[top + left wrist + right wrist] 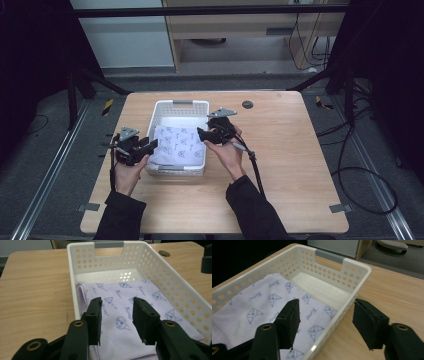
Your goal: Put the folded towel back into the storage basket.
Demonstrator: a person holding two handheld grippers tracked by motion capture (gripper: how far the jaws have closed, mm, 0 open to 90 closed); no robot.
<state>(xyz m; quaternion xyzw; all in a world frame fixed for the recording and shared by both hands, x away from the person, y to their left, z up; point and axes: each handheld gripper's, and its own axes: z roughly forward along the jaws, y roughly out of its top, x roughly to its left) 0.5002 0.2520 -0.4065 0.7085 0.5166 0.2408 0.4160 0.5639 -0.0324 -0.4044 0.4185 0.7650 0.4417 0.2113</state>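
A white perforated basket (165, 107) stands on the wooden table, with a folded lilac cloth (178, 144) printed with small dog faces lying in its near part. The same cloth (130, 322) sits under the jaws in the left gripper view and fills the left of the basket (352, 270) as the cloth (262, 305) in the right gripper view. My left gripper (153, 144) hovers at the basket's near left edge, open, empty. My right gripper (201, 134) straddles the basket's right wall, open, holding nothing.
The table (290, 145) has bare wood right of the basket and along its front. A dark round grommet (247, 104) sits near the far edge. Cables (360, 165) lie on the floor at the right. The basket's far half (110, 275) holds nothing.
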